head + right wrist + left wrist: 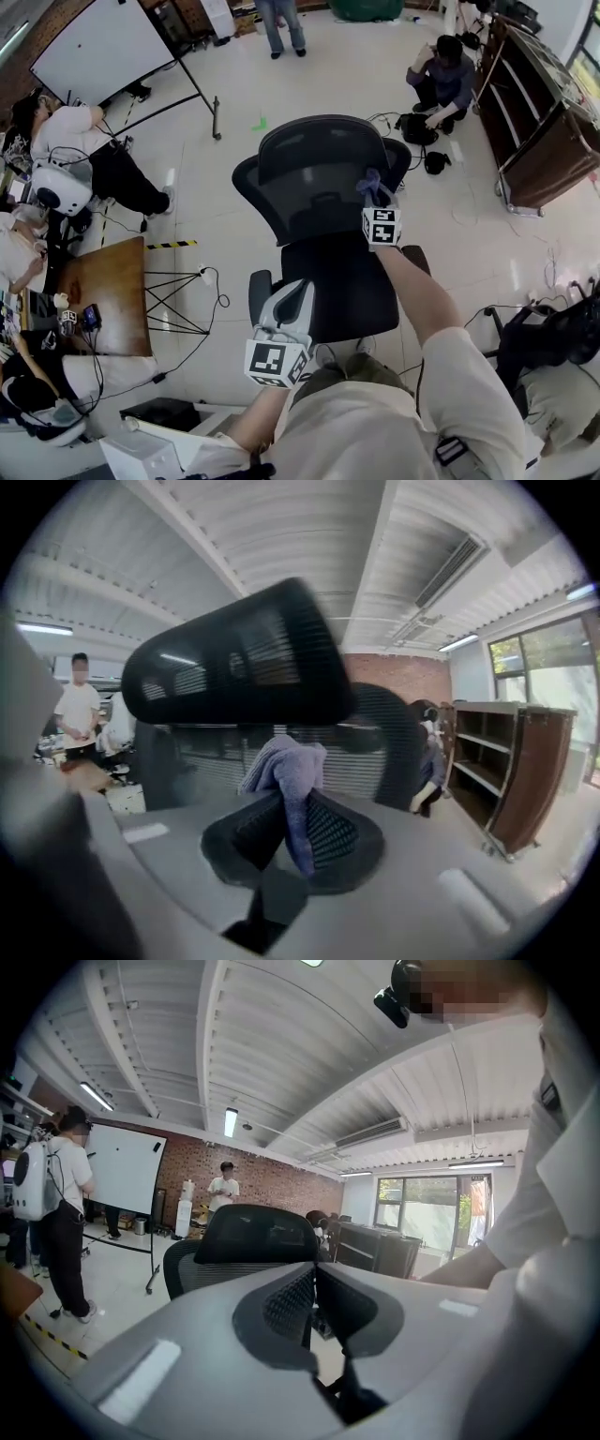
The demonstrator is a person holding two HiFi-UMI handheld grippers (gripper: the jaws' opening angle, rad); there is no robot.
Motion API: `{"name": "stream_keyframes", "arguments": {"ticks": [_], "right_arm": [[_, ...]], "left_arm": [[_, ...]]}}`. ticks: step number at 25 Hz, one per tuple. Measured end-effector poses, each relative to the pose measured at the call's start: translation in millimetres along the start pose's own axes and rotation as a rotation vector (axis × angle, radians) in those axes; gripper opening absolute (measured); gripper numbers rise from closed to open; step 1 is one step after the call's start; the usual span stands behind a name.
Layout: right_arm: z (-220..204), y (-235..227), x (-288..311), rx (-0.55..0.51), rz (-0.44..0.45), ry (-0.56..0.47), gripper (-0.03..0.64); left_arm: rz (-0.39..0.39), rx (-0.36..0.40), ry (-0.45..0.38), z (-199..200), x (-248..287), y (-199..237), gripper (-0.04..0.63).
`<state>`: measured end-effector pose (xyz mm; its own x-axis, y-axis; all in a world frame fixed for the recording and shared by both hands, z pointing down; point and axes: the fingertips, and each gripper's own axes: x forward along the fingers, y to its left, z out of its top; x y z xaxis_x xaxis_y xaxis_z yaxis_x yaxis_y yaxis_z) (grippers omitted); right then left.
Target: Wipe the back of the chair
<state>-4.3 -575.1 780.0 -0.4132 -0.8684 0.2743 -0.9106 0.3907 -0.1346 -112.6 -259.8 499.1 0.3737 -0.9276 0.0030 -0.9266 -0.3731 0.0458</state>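
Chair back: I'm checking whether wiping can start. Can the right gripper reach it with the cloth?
Probably yes: the right gripper, shut on the cloth, is close to the chair back with nothing between.

An open office-lab: whiteboard (98, 42), desk (112, 281) (brick wall (272, 1180) behind).

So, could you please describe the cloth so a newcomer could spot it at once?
Find the black mesh office chair in the middle of the white floor. At the right side of its backrest the right claw is shut on a small crumpled cloth. It is the only soft lilac thing against all that black.
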Motion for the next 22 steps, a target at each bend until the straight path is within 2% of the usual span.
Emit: {"name": "stream_keyframes", "arguments": {"ticks": [5,7,10,13,16,19,22], "right_arm": [[-33.0,181.4,38.0,-0.073,0.278,0.018,0.048],[-38.6,226.6,68.0,-0.083,0.346,0.041,0.048],[-47.7,254.8,115.4,-0.107,0.379,0.111,0.048],[-41.3,249.3,146.3,-0.119,0.353,0.142,0.048],[-32.0,224.9,140.3,-0.099,0.296,0.129,0.048],[-40.8,159.9,112.9,-0.074,0.183,0.11,0.048],[-49.1,56.3,71.8,-0.041,0.029,0.124,0.048]], "left_arm": [[0.097,-0.019,-0.009,-2.5,-10.1,18.3,0.083],[0.149,-0.017,0.003,-6.2,-7.1,29.2,0.083],[0.217,-0.023,0.047,-16.6,-1.5,54.8,0.083],[0.265,-0.038,0.072,-21.6,-3.8,88.1,0.083],[0.262,-0.054,0.071,-22.7,-13.3,107.5,0.083],[0.199,-0.062,0.054,-21.7,-13.1,98.8,0.083],[0.109,-0.057,0.027,-14.1,-1.7,72.7,0.083]]}}
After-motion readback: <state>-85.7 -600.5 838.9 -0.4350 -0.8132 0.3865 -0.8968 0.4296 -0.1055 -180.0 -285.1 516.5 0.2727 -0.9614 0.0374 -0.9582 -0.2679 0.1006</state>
